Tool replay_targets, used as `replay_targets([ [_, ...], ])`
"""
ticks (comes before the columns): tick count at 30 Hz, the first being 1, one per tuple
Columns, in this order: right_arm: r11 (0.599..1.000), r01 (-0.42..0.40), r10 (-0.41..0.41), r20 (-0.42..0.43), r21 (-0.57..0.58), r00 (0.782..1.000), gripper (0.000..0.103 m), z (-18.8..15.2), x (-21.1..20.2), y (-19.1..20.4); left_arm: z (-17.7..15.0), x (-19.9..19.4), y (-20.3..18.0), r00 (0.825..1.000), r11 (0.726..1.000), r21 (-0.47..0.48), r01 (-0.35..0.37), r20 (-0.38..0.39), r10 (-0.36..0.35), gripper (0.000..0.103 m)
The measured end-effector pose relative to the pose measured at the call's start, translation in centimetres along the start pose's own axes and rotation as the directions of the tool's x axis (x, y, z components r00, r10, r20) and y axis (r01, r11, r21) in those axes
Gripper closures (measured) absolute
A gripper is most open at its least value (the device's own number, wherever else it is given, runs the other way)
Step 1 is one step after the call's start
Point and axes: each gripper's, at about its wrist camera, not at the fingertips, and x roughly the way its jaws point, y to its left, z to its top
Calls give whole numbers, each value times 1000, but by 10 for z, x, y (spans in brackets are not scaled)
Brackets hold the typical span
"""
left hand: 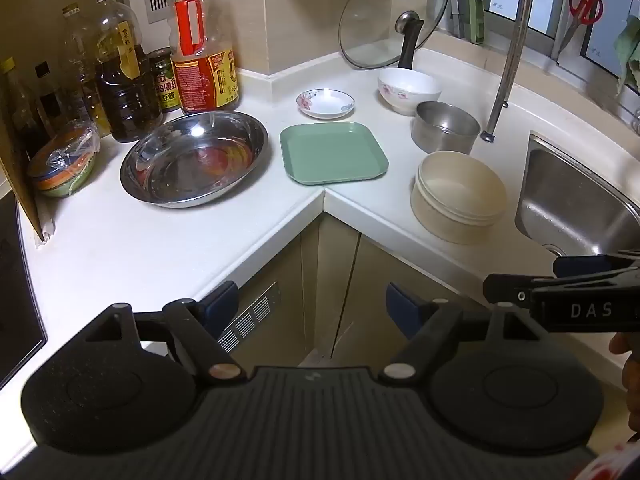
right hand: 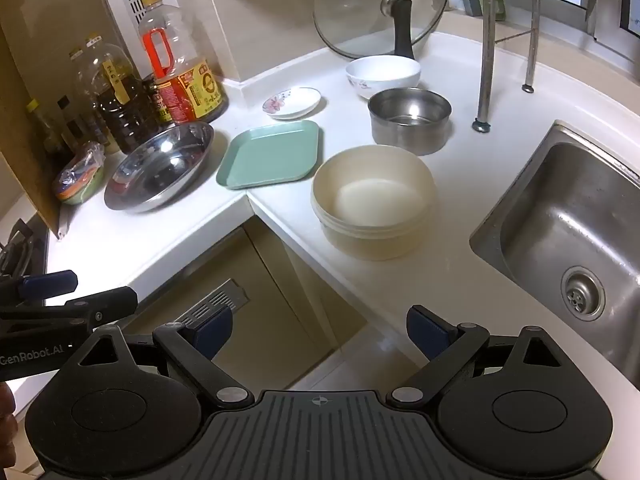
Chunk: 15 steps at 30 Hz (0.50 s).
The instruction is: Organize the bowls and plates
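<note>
**Both grippers wide, nothing held**

The left gripper (left hand: 308, 304) and right gripper (right hand: 320, 330) hang spread and empty over the cabinet corner. Ahead of them on the counter (left hand: 120, 240) — steel basin (left hand: 195, 158), green square plate (left hand: 334, 153), beige bowls (right hand: 374, 200), steel pot (right hand: 410, 120), flowered dishes behind.

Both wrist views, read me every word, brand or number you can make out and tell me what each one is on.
"DAS": on the right gripper, at the left wrist view's edge, cut off.
"GenRobot.AI": on the left gripper, seen from the right wrist.
Red-handled oil bottle: label too blurred to read.
Dark oil bottle: yellow tag unreadable.
Small jar: label too small to read.
</note>
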Motion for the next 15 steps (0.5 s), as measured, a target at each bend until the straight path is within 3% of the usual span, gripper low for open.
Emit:
replay_targets([
  [15, 1000, 3, -3, -4, -3, 1000, 9, 1, 0, 0, 1, 0, 0, 1000, 1000, -4, 1, -7, -2, 23],
])
